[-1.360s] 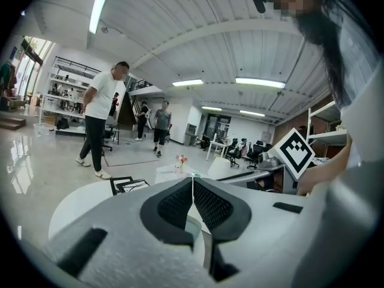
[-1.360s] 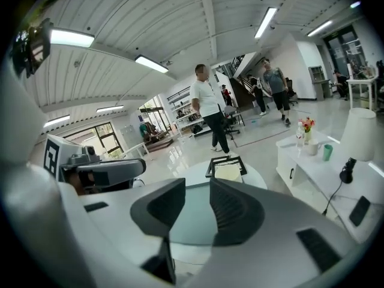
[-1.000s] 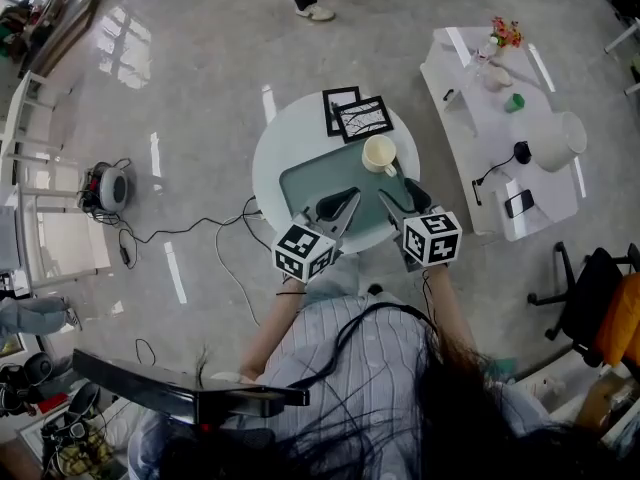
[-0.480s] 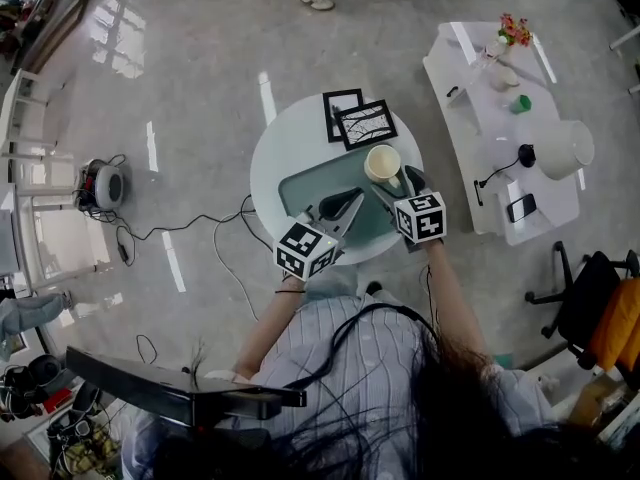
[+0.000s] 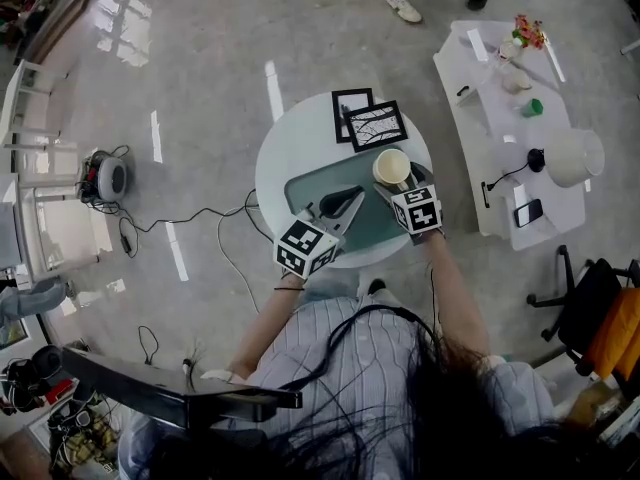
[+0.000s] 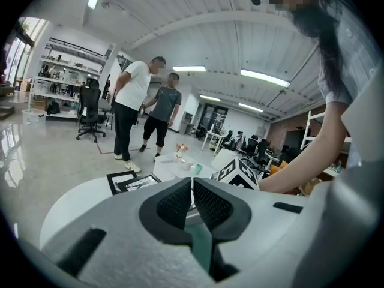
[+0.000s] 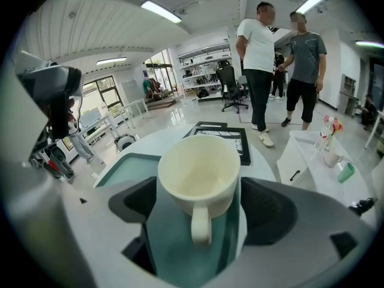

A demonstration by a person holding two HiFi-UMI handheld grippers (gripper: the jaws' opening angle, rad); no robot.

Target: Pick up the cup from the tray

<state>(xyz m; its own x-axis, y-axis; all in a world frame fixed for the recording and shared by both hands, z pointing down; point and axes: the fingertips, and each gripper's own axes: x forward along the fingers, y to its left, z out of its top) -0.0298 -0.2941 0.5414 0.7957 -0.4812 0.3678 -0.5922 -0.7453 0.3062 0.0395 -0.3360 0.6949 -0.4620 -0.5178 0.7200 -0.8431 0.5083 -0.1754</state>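
Cream cup [image 7: 198,176] between spread right fingers [image 7: 269,212]

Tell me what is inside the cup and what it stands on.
The cup looks empty: only its bare cream inner wall and bottom show. It stands on the green tray. Its near wall hides part of the bottom, and the tray patch beneath it is covered.

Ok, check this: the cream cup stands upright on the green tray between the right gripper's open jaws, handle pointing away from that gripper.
Not quite: the handle of the cup points toward the right gripper, as the right gripper view shows. The cup does stand upright on the tray, between jaws that have just been opening.
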